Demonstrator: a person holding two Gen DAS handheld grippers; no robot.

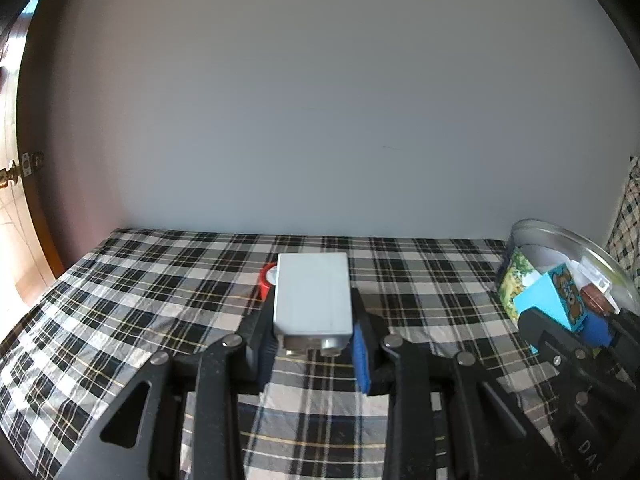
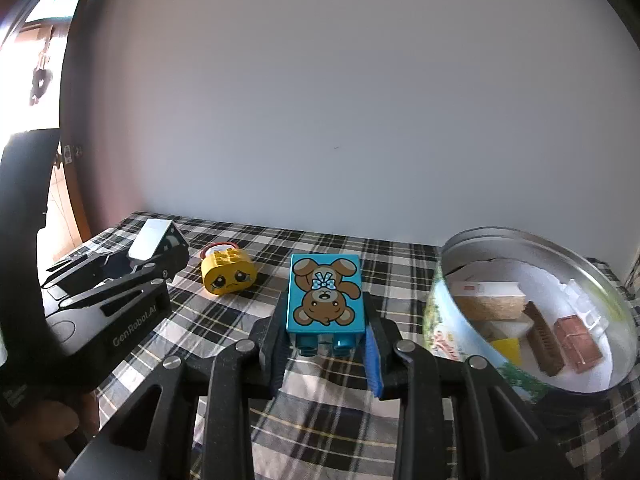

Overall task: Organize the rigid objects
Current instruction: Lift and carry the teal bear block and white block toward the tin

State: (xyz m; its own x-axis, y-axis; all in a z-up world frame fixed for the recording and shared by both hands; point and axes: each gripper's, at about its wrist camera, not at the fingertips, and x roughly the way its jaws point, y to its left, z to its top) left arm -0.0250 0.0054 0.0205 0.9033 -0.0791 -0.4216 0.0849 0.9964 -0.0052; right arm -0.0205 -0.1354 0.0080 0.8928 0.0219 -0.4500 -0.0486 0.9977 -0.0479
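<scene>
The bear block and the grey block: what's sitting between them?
A sad yellow block, resting on the cloth; the right wrist view shows it.

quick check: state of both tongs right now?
Left tongs: closed on the grey block.
Right tongs: closed on the blue teddy-bear block.

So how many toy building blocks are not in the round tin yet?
3. A grey block in the left gripper, a teddy bear block in the right gripper, and a yellow sad-face block on the tablecloth. The tin may hide more.
</scene>
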